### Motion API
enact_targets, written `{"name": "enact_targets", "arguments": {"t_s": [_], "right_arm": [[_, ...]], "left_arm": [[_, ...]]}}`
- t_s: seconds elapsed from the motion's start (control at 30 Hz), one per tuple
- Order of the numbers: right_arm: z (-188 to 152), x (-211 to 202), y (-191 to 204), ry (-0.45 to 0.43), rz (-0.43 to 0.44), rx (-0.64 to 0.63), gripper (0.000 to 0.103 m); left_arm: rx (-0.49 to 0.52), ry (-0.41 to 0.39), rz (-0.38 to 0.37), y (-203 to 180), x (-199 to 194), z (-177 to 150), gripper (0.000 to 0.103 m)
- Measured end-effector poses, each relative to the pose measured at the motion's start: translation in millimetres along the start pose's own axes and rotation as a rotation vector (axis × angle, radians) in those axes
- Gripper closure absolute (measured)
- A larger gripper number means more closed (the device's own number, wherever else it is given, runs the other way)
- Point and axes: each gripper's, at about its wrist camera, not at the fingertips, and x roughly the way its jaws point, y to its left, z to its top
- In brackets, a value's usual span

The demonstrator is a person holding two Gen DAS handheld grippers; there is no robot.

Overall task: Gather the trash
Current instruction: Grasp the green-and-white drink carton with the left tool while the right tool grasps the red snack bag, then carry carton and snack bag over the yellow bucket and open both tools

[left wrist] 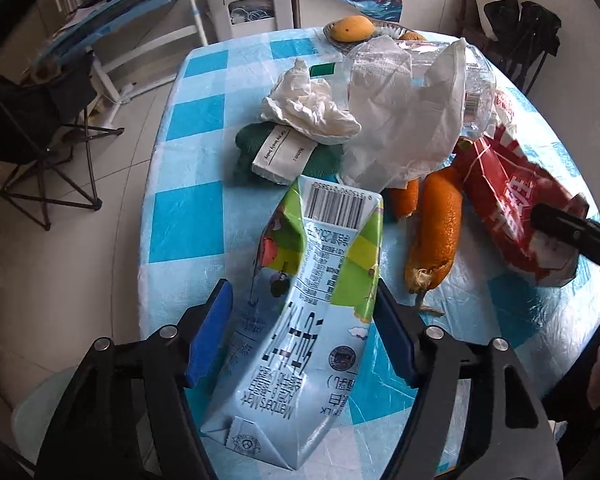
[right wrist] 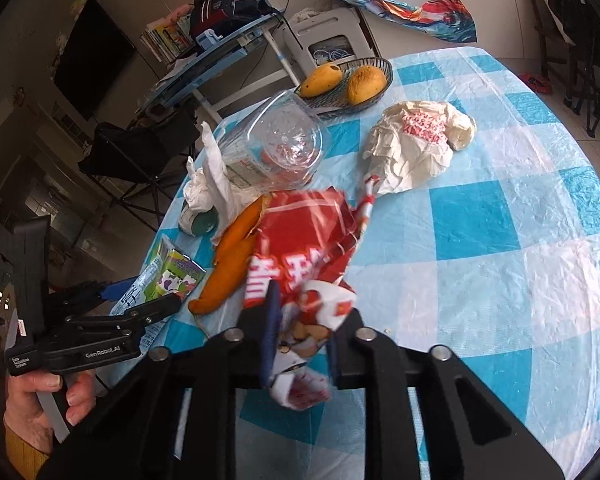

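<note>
My left gripper is closed around a crushed milk carton at the table's near edge; both blue pads touch its sides. The carton also shows in the right wrist view. My right gripper is shut on a red and white snack wrapper; the wrapper also shows in the left wrist view. Orange peel lies between carton and wrapper. A clear plastic bottle, white tissue, a white plastic bag and crumpled paper wrapper lie on the table.
The round table has a blue and white checked cloth. A bowl with mangoes stands at the far edge. A green cloth with a label lies under the tissue. A folding chair and shelves stand to the left.
</note>
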Motion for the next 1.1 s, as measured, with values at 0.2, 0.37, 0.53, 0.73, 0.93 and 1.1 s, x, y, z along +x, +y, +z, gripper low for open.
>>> {"name": "enact_targets", "arguments": {"t_s": [0.2,0.37,0.53,0.73,0.93,1.1], "right_arm": [[-0.3,-12.1,-2.5,-0.016,0.000,-0.005,0.088],[-0.4,-17.9,2.5,-0.032,0.011,-0.019,0.088],[-0.2,-24.6,8.1,-0.052,0.025,-0.039,0.088],[-5.8,-30.5,15.1,-0.061,0.035,-0.061,0.088],[-15.0,-37.7,19.3,-0.061,0.047,-0.071,0.088],[-30.5,-51.8,26.2,-0.052,0.064,-0.099,0.088]], "left_arm": [[0.056,-0.043,-0.030,-15.9,-13.0,-1.6,0.042],[-0.025,-0.103,-0.052,-3.3,-27.7,0.1,0.043],[-0.096,-0.202,-0.072,4.9,-51.3,-1.4,0.043],[-0.157,-0.275,-0.119,10.1,-70.4,-5.6,0.043],[-0.207,-0.303,-0.197,14.0,-81.6,-18.2,0.043],[-0.197,-0.311,-0.211,7.1,-90.1,-32.6,0.043]]}}
